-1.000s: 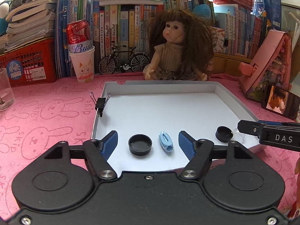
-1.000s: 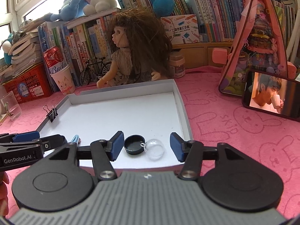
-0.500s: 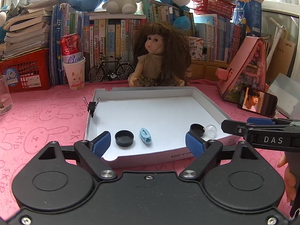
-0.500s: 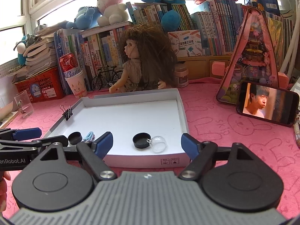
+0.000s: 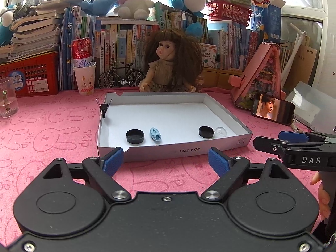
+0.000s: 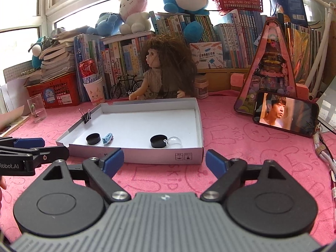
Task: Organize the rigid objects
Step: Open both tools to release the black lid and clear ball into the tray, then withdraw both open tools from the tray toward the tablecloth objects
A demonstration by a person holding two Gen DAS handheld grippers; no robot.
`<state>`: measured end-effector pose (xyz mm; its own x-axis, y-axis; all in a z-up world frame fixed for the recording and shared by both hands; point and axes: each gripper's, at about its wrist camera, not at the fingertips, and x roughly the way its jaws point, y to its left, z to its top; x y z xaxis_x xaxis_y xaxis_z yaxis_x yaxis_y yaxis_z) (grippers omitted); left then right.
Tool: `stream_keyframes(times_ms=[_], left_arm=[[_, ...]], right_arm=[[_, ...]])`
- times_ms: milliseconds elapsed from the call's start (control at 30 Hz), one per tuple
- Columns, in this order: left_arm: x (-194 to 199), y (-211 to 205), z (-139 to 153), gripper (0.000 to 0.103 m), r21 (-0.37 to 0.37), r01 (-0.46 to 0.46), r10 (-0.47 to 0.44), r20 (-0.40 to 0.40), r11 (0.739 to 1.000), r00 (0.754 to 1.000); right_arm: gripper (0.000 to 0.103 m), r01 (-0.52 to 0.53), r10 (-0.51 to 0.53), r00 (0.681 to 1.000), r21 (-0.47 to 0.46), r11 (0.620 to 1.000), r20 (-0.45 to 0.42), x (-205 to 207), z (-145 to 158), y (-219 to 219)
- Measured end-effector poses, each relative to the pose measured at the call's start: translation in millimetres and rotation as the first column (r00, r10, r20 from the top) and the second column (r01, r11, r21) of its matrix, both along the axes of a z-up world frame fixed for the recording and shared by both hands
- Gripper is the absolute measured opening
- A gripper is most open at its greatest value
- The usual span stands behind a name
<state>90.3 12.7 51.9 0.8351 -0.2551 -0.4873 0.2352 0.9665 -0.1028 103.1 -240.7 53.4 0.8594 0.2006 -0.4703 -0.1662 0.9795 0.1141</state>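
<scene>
A shallow white box lid (image 5: pixel 220 113) (image 6: pixel 197 126) lies on the pink cloth. In it are a black cap (image 5: pixel 135 136) (image 6: pixel 93 138), a light blue clip (image 5: pixel 155 134) (image 6: pixel 107 138), a second black cap (image 5: pixel 206 131) (image 6: pixel 158 141) and a clear dome (image 5: pixel 220 130) (image 6: pixel 175 142) touching it. A black binder clip (image 5: pixel 103 107) (image 6: pixel 86 116) grips the lid's left wall. My left gripper (image 5: pixel 166 162) is open and empty, just in front of the lid. My right gripper (image 6: pixel 164 161) is open and empty, in front of the lid's near right part.
A doll (image 5: pixel 172 63) sits behind the lid, before a row of books. A cup holding a red can (image 5: pixel 84 71), a red basket (image 5: pixel 29 73) and a glass (image 5: pixel 7 98) stand at the left. A pink toy house (image 5: pixel 260 77) and a phone (image 5: pixel 273 109) are at the right.
Both grippers have pulled back and up from over the lid to in front of it, opening wider. The objects in the lid have not moved.
</scene>
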Motion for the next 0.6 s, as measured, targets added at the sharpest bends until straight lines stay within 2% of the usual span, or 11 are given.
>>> stream_keyframes(times_ms=[200, 600], left_arm=[[-21.0, -0.7, -7.2, 0.087, 0.006, 0.023, -0.023, 0.007, 1.000, 1.000], [-58.5, 5.3, -25.5, 0.087, 0.028, 0.044, -0.044, 0.010, 0.999, 0.999]], right_arm=[[0.092, -0.003, 0.004, 1.000, -0.037, 0.999, 0.029, -22.6, -6.0, -0.5], [0.093, -0.002, 0.002, 1.000, -0.030, 1.000, 0.027, -57.8, -27.8, -7.6]])
